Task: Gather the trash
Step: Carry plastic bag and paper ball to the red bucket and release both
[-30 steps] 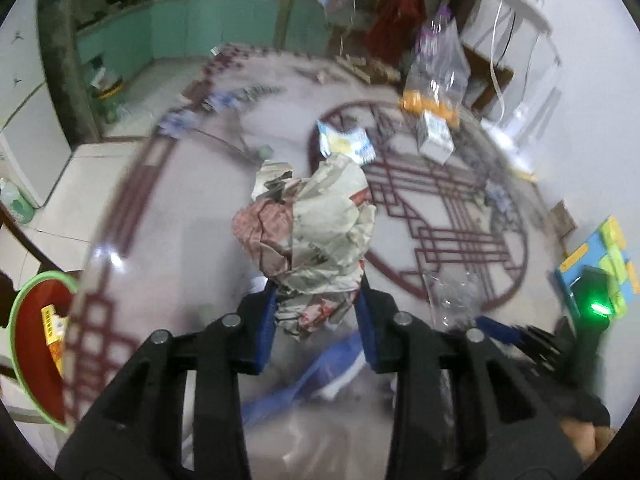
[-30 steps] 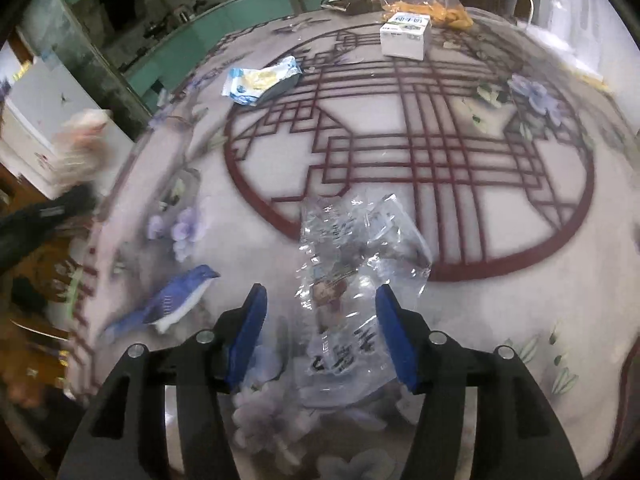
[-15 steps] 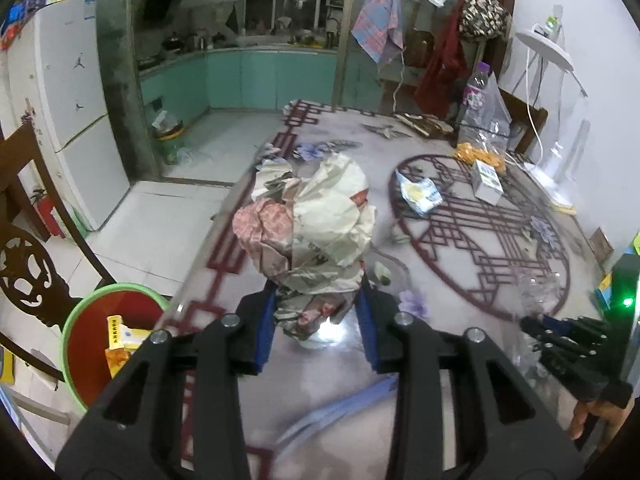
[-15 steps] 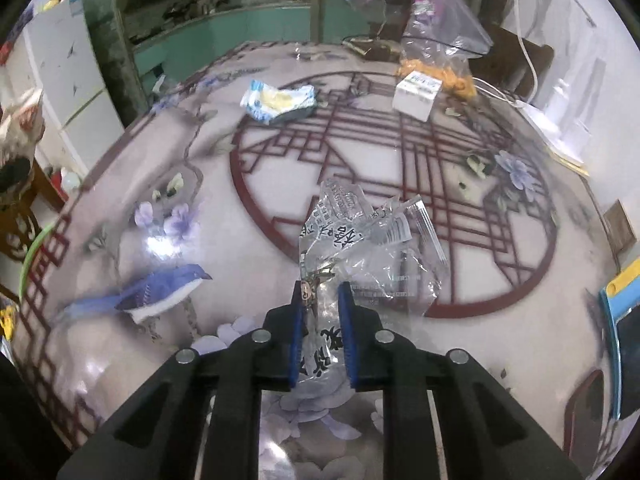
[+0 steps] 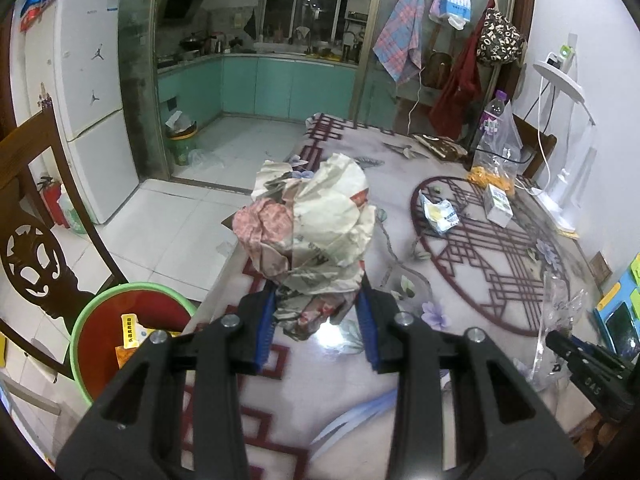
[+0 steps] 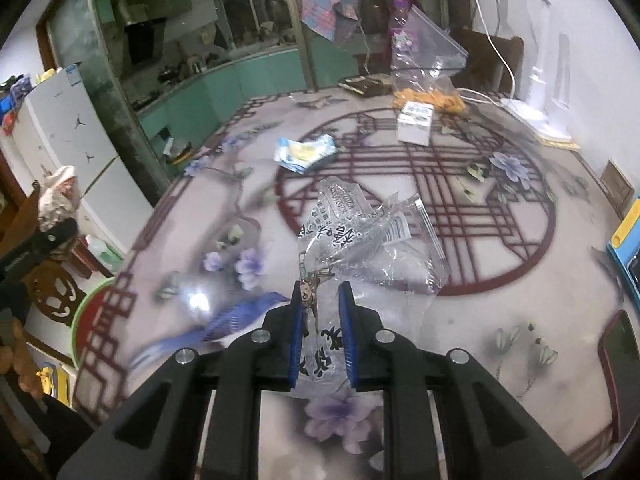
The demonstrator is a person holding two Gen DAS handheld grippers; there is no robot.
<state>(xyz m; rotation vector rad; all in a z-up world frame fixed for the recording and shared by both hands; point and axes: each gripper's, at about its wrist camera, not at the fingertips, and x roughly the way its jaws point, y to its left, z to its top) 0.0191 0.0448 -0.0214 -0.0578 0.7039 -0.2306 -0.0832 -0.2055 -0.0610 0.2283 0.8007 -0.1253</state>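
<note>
Jumpman logos on white fridge point(image 5: 94, 92); "DAS" on right tongs point(image 5: 592, 384).

- Looked forward and down along each gripper's fingers, close above the patterned table point(image 5: 472, 248).
- Shared the table point(image 6: 500, 208) and teal kitchen cabinets point(image 5: 280, 84).

My left gripper point(image 5: 316, 320) points down, fingers point(image 5: 262, 330) clamped on paper point(image 5: 316, 232). My right gripper point(image 6: 321, 334) has just closed, pinching a wrapper point(image 6: 360, 240).
</note>
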